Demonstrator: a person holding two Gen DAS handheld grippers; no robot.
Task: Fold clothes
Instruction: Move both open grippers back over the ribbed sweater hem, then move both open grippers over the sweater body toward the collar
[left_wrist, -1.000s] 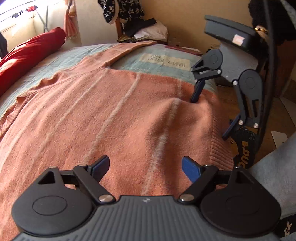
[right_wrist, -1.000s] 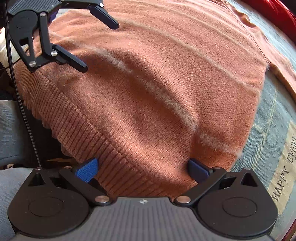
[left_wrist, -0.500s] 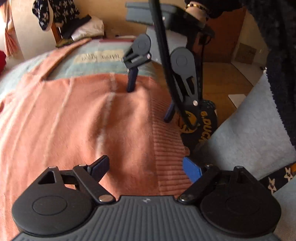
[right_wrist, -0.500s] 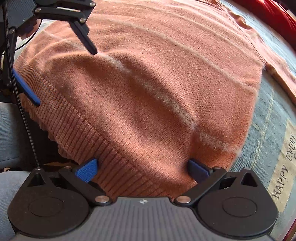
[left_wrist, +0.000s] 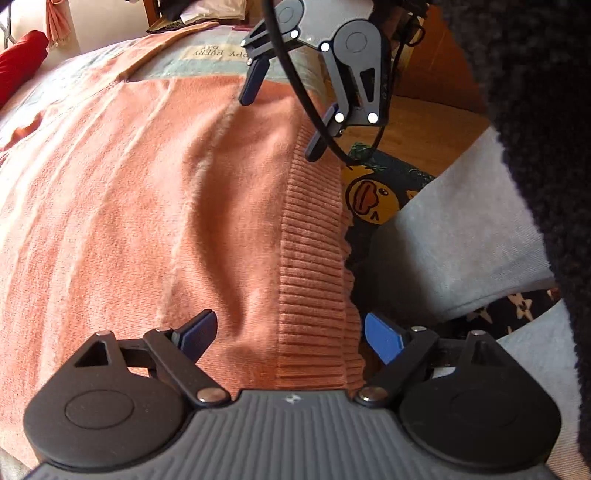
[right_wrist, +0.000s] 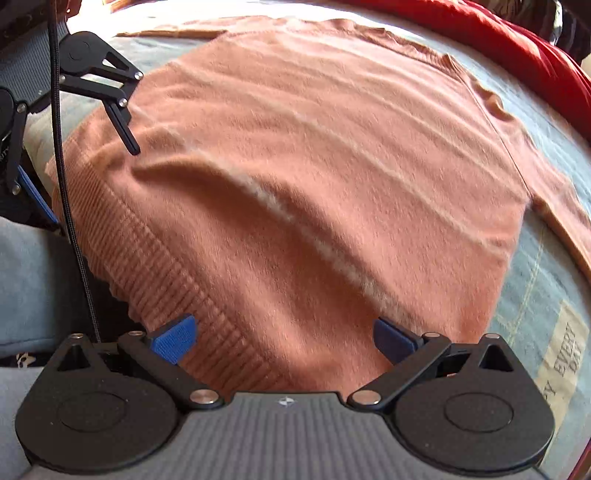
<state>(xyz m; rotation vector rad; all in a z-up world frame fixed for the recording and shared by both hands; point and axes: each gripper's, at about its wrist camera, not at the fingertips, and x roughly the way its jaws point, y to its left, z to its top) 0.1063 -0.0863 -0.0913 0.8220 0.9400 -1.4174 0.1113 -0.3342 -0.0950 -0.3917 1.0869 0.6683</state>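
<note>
One sweater (right_wrist: 314, 177) on bed (right_wrist: 546, 295), two tools spread wide: left tool (left_wrist: 291, 332), right tool (right_wrist: 284, 336)

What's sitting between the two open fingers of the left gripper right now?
In the left wrist view, the orange sweater's ribbed hem runs between the left gripper's spread fingers; neither pad presses it.

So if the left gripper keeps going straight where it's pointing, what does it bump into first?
Most likely the ribbed hem of the orange sweater. The left gripper points steeply down with open jaws straddling that hem at the bed's edge. Nothing else lies in between, though how far away the knit is remains hard to judge.
</note>
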